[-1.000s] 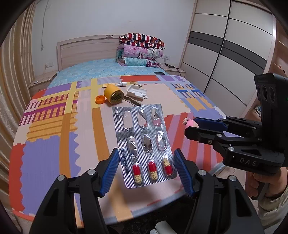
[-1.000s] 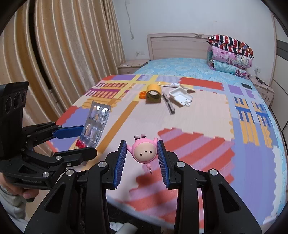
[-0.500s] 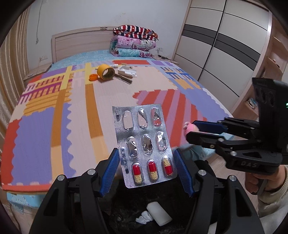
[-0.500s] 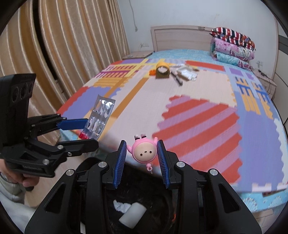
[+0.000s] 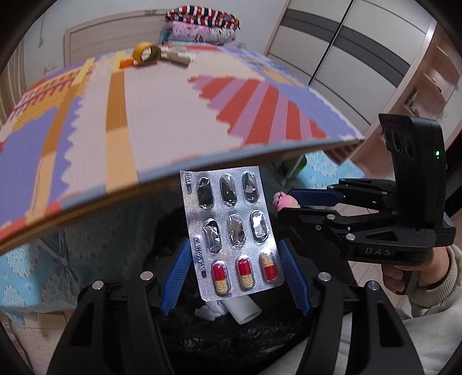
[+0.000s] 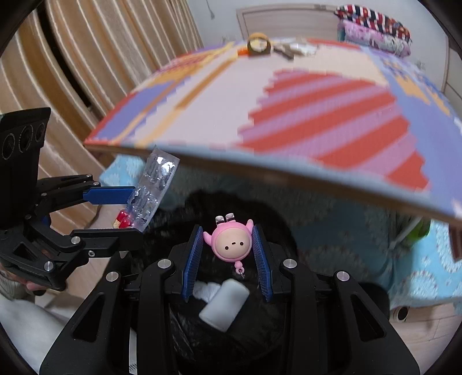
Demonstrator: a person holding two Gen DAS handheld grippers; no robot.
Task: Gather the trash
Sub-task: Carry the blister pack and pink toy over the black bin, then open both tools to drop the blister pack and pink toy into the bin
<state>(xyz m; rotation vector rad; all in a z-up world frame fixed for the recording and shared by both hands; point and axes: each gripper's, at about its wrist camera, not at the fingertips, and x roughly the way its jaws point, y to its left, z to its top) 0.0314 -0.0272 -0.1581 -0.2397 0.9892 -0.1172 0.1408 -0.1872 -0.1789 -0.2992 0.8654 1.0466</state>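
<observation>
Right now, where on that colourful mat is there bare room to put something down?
Nearly all of the mat is bare, from its near edge up to the far end. Only the far end is crowded: the tape roll, an orange cap and small white items cluster there, before the folded blankets.

We cannot read the small print down the left edge of the pill sheet. Below our left gripper, that sheet covers part of the white scraps in the black bin bag, whose rim our finger frames hide. Far ahead, the things beside the tape roll on the mat blur together. The hand holding our right gripper is cut off at the sleeve.
</observation>
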